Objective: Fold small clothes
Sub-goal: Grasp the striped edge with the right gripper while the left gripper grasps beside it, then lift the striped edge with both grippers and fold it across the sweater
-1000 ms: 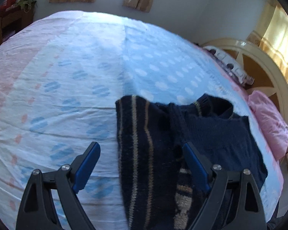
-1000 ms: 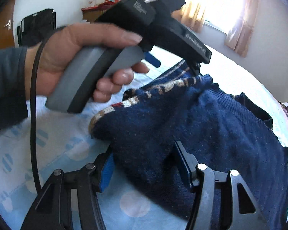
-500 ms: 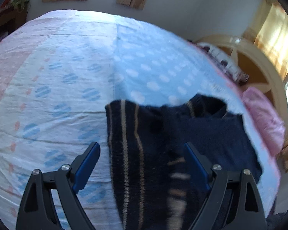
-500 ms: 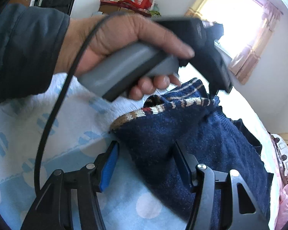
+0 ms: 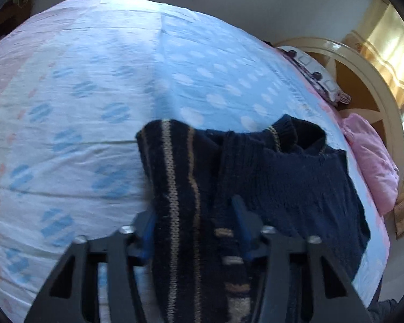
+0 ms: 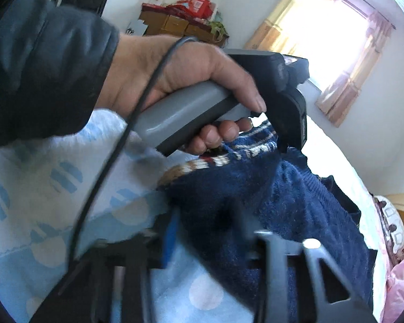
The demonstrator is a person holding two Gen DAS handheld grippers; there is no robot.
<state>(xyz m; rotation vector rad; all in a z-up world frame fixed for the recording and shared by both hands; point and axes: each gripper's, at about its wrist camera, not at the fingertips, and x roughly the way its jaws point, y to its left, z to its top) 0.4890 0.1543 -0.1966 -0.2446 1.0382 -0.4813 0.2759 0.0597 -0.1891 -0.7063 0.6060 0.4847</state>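
Observation:
A navy knitted sweater [image 5: 296, 177] with tan stripes lies bunched on the bed. In the left wrist view its striped hem part runs between the blue pads of my left gripper [image 5: 194, 215]; the jaws are closing and both pads touch the knit. In the right wrist view, blurred, my right gripper [image 6: 204, 220] is closing on a dark fold of the sweater [image 6: 296, 202], with fabric filling the gap between the fingers. Beyond it a person's hand [image 6: 175, 75] holds the left gripper [image 6: 291, 94] over the sweater's patterned hem.
The bed sheet [image 5: 121, 80] is pale blue and pink with dots. A pink pillow [image 5: 371, 161] and a cream headboard [image 5: 363, 75] lie at the right. A black cable [image 6: 115, 148] hangs from the hand. A cabinet with boxes [image 6: 180, 24] stands by the far wall.
Both grippers' jaws have drawn in from wide apart onto the sweater. The left gripper has come slightly closer to the cloth. The right wrist view has rolled and blurred.

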